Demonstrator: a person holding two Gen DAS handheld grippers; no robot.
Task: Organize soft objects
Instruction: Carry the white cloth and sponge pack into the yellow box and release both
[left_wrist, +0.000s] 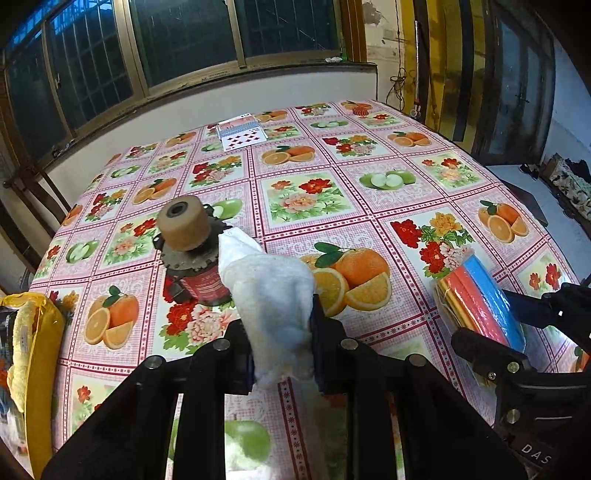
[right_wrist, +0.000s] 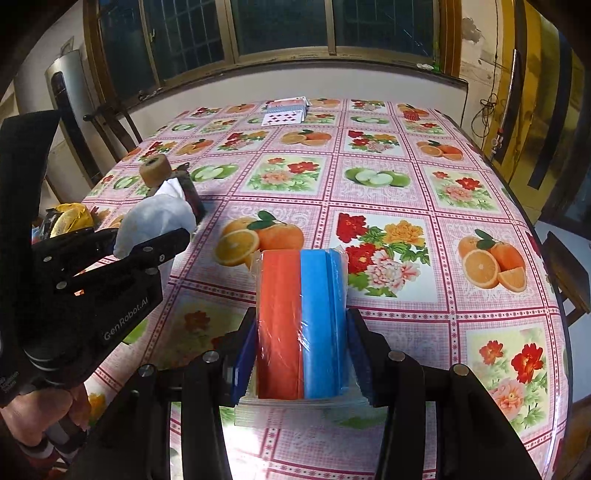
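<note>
Two soft things in hand above the table (right_wrist: 424, 206), with its fruit-and-flower oilcloth. Left gripper (left_wrist: 282, 354) closed on a white cloth (left_wrist: 271, 291), pinched near its lower middle, the upper part standing up in a loose peak and a tail hanging below the jaws. Right gripper (right_wrist: 301, 354) clamped on a sponge pack (right_wrist: 303, 325), red and blue slabs in clear film, held upright by its near end with the blue pads pressing both broad faces; far end free, whether touching the table or just above it hard to tell. Both probably very light. Cloth limp, no shape of its own: likely to droop, swing and drag when moved, so best kept bunched, with care for the tail near the roller (left_wrist: 183, 223) and the dark can (left_wrist: 201, 284) beneath it, just beside the cloth. Pack springy and compressible, wrapped in slick film: likely to slide or twist between the pads under a light grip, and to bulge under a hard one; firmer hold deeper along the slabs, across the flat faces as now, not on the loose film edge. At far left a yellow bag (left_wrist: 40, 332) at the table edge, contents unclear, possibly the place for the soft things. Playing cards (right_wrist: 286, 110) far across, well apart.
</note>
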